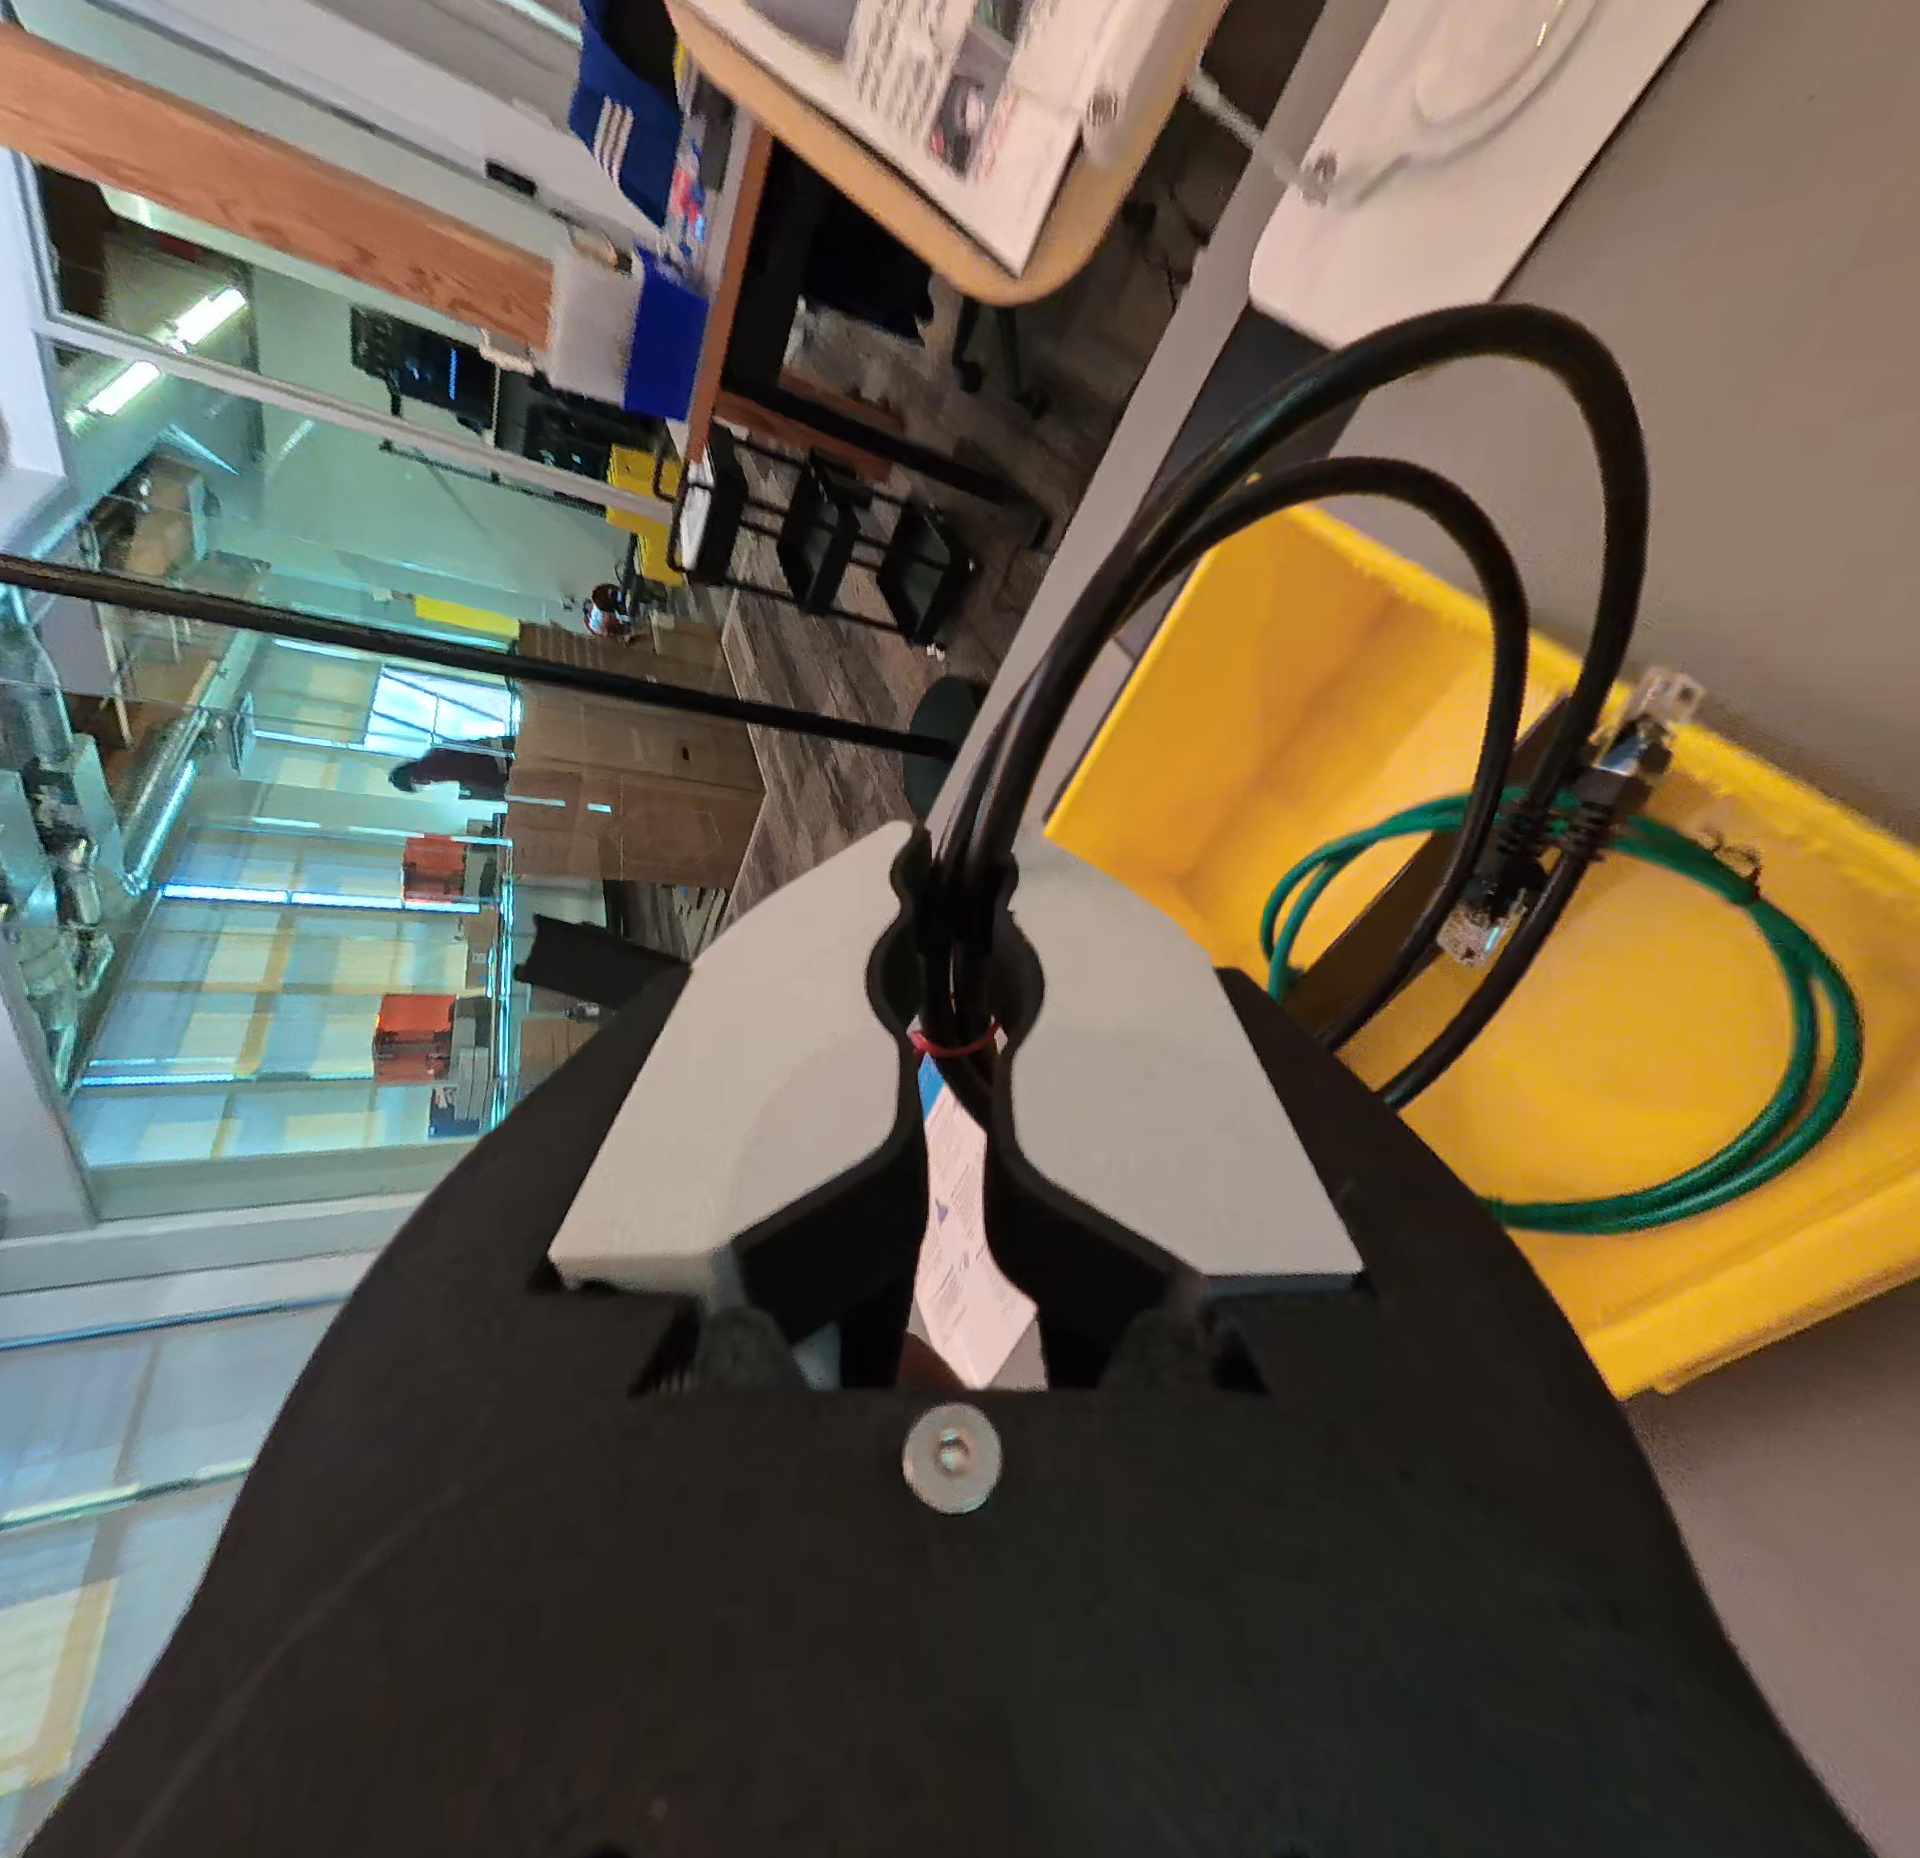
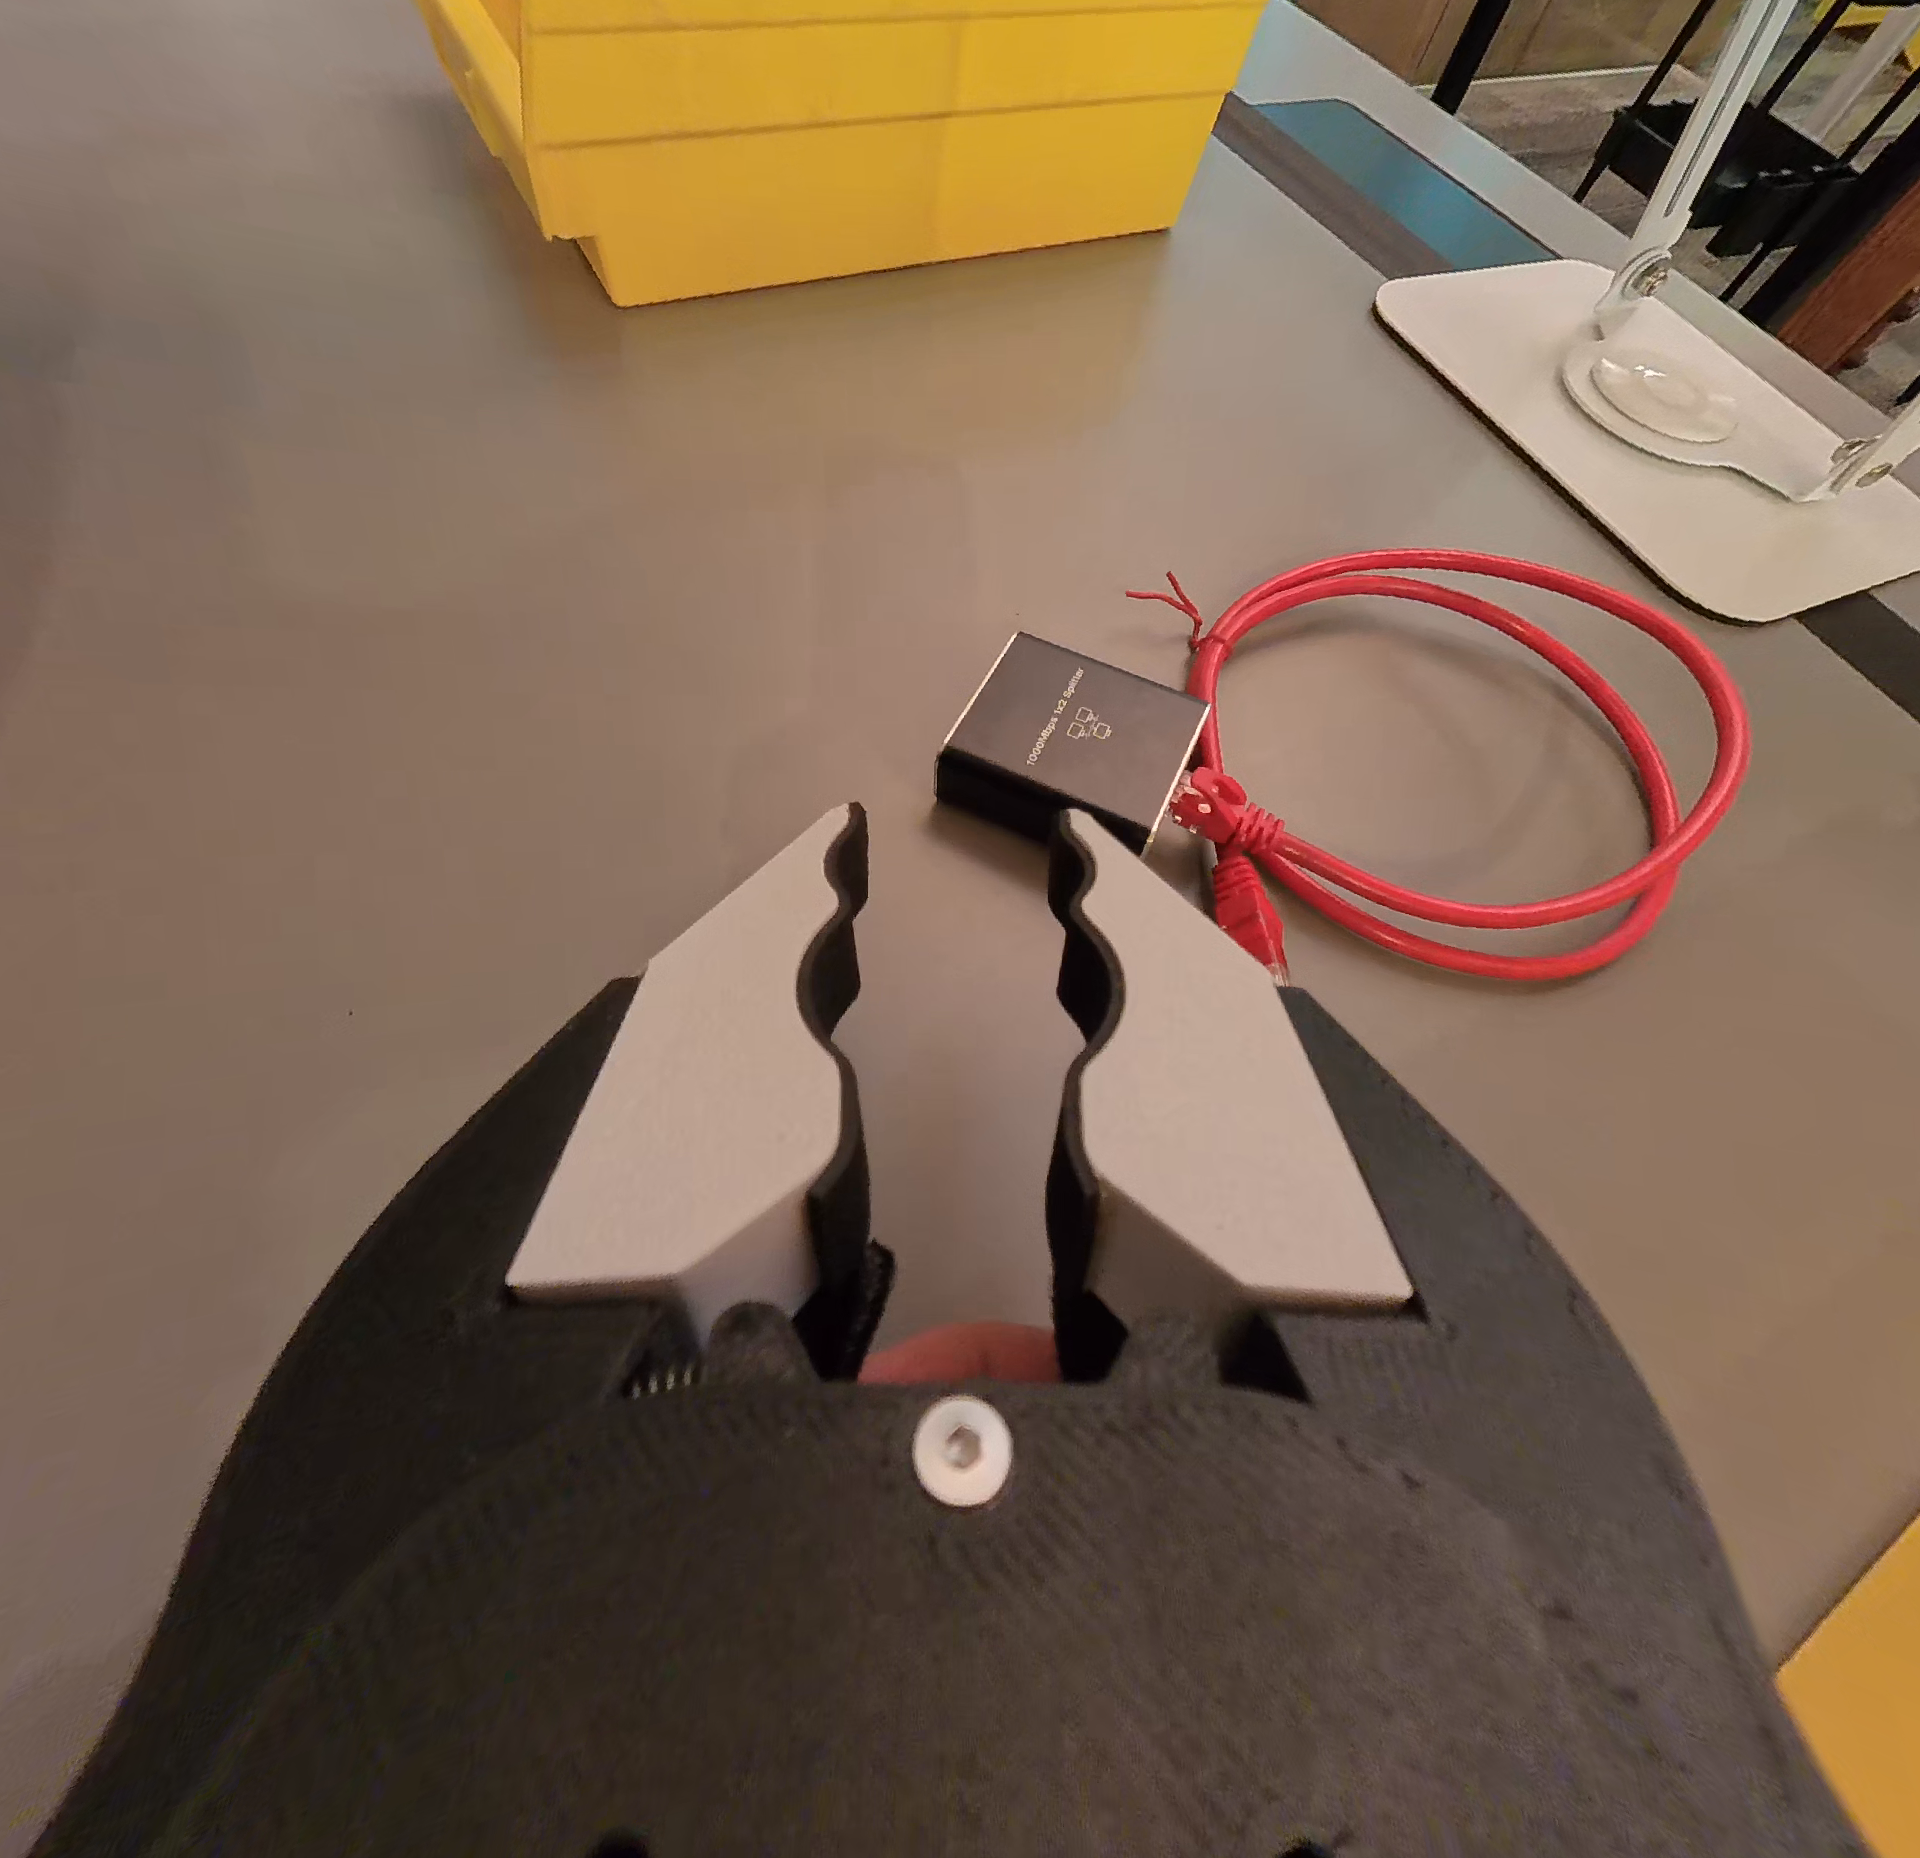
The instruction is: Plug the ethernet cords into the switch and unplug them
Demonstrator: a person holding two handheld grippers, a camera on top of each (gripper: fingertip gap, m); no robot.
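The grey surface (image 2: 520, 613) carried a yellow bin (image 2: 862, 115), with a white stand base (image 2: 1621, 458) off to one side. A green cord (image 1: 1766, 1060) lay coiled inside the bin. The left gripper (image 1: 954, 873) was clamped on a looped black ethernet cord (image 1: 1455, 406), held above the bin with both plugs dangling. The right gripper (image 2: 961, 832) hovered with its jaws apart and empty, just before the small black switch (image 2: 1081, 728). A red cord (image 2: 1662, 769) lay coiled beside the switch, one plug seated in it.
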